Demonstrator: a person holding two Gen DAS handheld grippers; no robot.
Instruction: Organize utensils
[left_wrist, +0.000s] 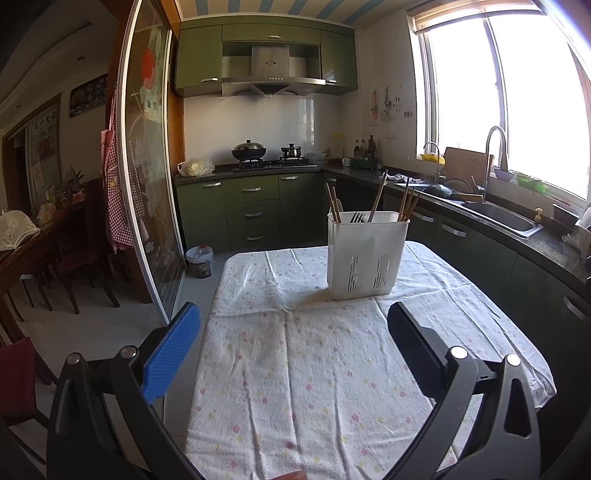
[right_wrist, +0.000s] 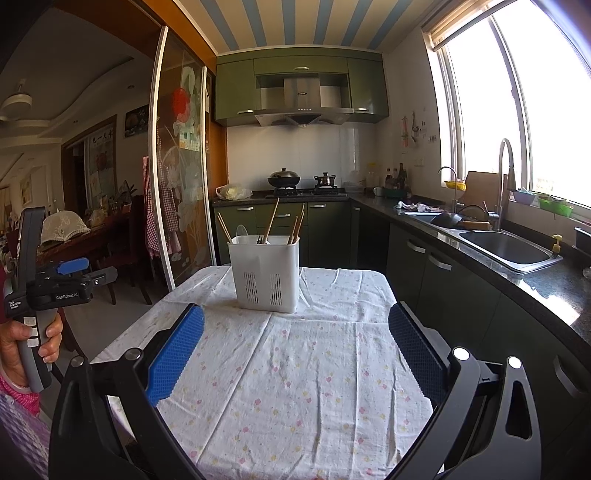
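A white plastic utensil holder stands on the far part of the table; it also shows in the right wrist view. Wooden chopsticks, a pale spoon and dark fork tines stick out of it. My left gripper is open and empty, held above the near table, short of the holder. My right gripper is open and empty, also short of the holder. The left gripper shows from the side in the right wrist view, left of the table, held by a hand.
The table wears a white floral cloth. A dark counter with a steel sink runs along the right. Green cabinets and a stove with a wok stand at the back. A glass sliding door and dining chairs are on the left.
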